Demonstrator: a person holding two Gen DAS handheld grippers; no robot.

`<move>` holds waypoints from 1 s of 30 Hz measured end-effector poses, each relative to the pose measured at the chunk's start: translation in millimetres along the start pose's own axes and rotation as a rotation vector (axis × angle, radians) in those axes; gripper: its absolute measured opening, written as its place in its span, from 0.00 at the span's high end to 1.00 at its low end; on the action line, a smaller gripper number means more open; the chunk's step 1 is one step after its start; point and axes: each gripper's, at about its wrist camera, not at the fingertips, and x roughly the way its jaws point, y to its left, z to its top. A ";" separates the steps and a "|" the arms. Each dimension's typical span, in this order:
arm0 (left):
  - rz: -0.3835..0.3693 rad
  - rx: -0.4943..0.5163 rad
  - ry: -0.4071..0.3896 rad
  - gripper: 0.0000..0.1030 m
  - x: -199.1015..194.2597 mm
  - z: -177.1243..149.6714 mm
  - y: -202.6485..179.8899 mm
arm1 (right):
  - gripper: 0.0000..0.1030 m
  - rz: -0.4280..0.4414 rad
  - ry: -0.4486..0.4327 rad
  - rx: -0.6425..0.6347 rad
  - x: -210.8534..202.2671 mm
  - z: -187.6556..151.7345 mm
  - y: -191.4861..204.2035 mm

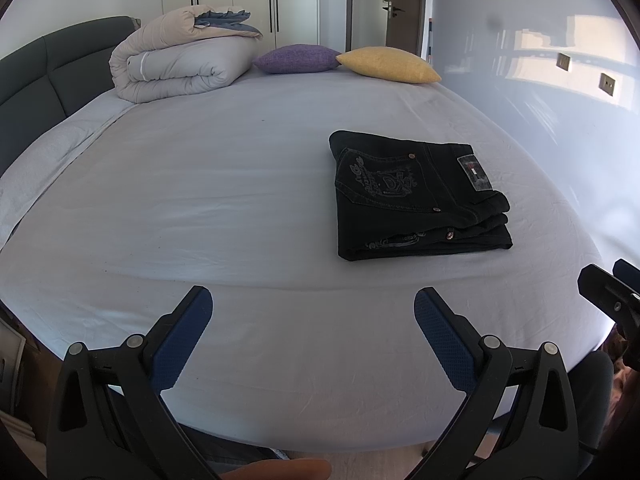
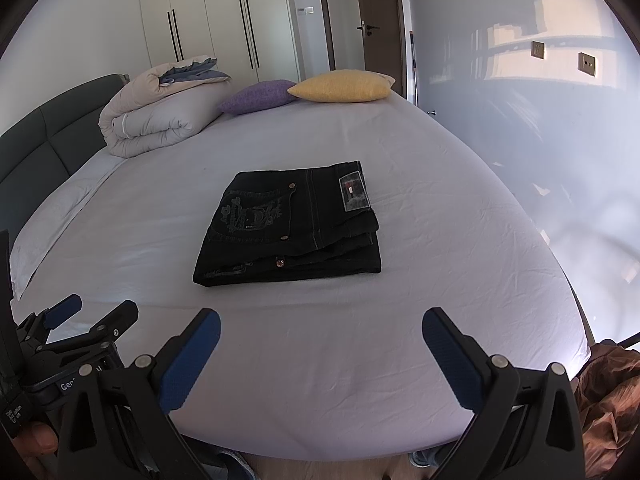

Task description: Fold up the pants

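- The pants (image 2: 288, 226) lie folded into a compact black stack on the bed (image 2: 360, 360), ahead of both my grippers and well apart from them; nothing touches them.
- From my right gripper (image 2: 321, 354) the stack sits almost straight ahead, a little left of centre. From my left gripper (image 1: 313, 330) it lies ahead and off to the right. So I judge the right one the nearer and better lined up.
- The stack's long side runs roughly across my view, with the layered fold edges facing me and the waistband patch at the far right corner.
- Both grippers are spread wide with nothing between the pads; each hovers over the near edge of the bed.
- The left gripper also shows at the lower left of the right view, beside the right one.
- Material: dark, heavy denim with pale stitching, an embroidered back pocket on top and copper rivets; it looks stiff enough to hold its shape.
- The sheet is pale, smooth cotton with faint creases, soft under any press.
- As I judge it, folding looks finished or nearly so; at most the layers want squaring, since the lower ones stick out slightly at the front.
- Far side: a rolled duvet (image 2: 160, 110) and two cushions, purple (image 2: 256, 98) and yellow (image 2: 340, 86), clear of the work.
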 end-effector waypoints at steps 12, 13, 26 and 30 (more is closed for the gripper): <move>0.001 -0.001 0.000 0.00 0.3 -0.4 -1.1 | 0.00 0.000 0.000 0.000 -0.3 0.1 0.2; 0.001 -0.001 0.000 0.00 0.4 -0.4 -1.1 | 0.00 0.000 0.000 0.001 -0.3 0.2 0.2; 0.002 -0.002 0.000 0.00 0.8 -1.6 -2.7 | 0.00 0.002 0.002 0.001 0.4 -2.7 2.6; 0.002 -0.002 0.000 0.00 1.3 -1.9 -3.2 | 0.00 0.003 0.002 0.001 0.4 -2.5 2.5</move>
